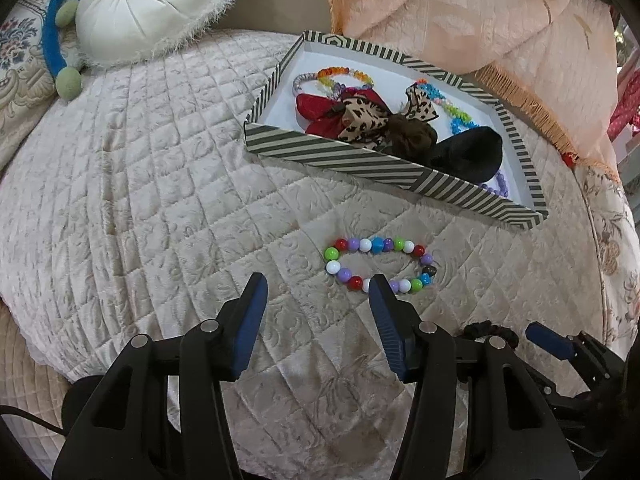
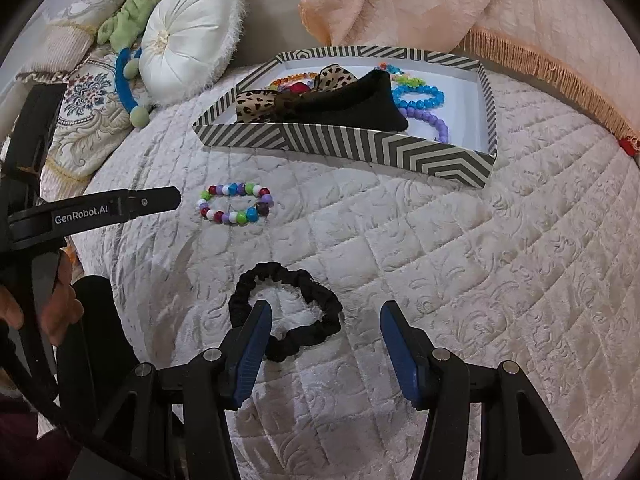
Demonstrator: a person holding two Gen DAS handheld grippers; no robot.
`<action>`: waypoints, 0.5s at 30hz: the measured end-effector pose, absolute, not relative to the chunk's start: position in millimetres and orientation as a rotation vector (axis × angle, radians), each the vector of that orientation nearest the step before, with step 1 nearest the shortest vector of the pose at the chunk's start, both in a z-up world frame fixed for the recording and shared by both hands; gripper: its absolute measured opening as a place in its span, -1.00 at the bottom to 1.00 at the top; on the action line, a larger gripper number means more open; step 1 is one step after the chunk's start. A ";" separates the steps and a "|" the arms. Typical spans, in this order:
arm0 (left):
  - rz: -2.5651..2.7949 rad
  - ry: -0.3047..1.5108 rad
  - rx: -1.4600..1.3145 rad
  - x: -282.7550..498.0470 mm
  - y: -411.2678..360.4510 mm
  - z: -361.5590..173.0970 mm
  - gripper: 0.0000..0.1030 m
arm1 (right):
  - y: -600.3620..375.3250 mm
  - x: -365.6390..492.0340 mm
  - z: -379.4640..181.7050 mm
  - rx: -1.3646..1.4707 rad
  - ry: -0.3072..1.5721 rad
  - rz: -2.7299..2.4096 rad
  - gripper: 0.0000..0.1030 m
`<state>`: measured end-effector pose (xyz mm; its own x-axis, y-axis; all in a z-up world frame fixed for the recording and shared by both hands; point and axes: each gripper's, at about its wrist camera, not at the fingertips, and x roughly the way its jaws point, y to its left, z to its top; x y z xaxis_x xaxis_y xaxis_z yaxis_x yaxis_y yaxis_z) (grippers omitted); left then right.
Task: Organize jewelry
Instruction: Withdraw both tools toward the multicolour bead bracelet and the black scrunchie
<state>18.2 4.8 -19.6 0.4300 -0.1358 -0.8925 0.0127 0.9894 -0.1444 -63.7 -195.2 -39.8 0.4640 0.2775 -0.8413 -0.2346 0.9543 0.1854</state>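
A multicoloured bead bracelet [image 1: 380,265] lies on the quilted bed, just beyond my open, empty left gripper [image 1: 318,285]; its right fingertip [image 1: 380,286] overlaps the bracelet's near edge. The bracelet also shows in the right wrist view [image 2: 236,203]. A black scrunchie [image 2: 286,310] lies between the fingers of my open, empty right gripper [image 2: 326,312], closer to its left finger. A striped box [image 1: 332,151] holds several bracelets, bows and a black hair piece [image 1: 472,156]; it also shows in the right wrist view [image 2: 360,145].
A white round cushion [image 1: 148,8] and a blue-green plush toy [image 1: 60,52] lie at the far left. A peach fringed blanket [image 1: 480,20] is piled behind the box. The left gripper's arm [image 2: 116,208] reaches in from the left.
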 end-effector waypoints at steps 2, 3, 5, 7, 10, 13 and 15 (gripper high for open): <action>-0.093 1.127 -0.124 19.3 5.2 -20.6 0.03 | -194.9 -62.1 -40.5 0.043 1.043 0.315 0.05; -0.091 1.127 -0.125 20.2 5.5 -21.0 0.03 | -194.2 -61.3 -40.5 0.043 1.043 0.316 0.05; -0.090 1.130 -0.126 21.4 6.0 -22.0 0.04 | -193.9 -60.5 -41.2 0.043 1.045 0.316 0.05; -0.092 1.136 -0.129 22.9 6.2 -23.7 0.07 | -193.0 -59.1 -42.3 0.041 1.047 0.317 0.05; -0.114 1.147 -0.161 27.2 8.9 -26.8 0.13 | -192.5 -58.1 -44.7 0.039 1.052 0.322 0.05; -0.123 1.157 -0.195 32.4 13.6 -30.2 0.19 | -192.8 -58.2 -47.1 0.030 1.054 0.325 0.05; -0.131 1.165 -0.201 36.7 13.3 -33.3 0.24 | -193.1 -58.0 -48.5 0.024 1.048 0.327 0.05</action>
<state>36.7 13.3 -33.3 0.3901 -0.2065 -0.8973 -0.0017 0.9744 -0.2250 -58.0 -193.1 -48.5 0.4555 0.2762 -0.8463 -0.2534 0.9516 0.1742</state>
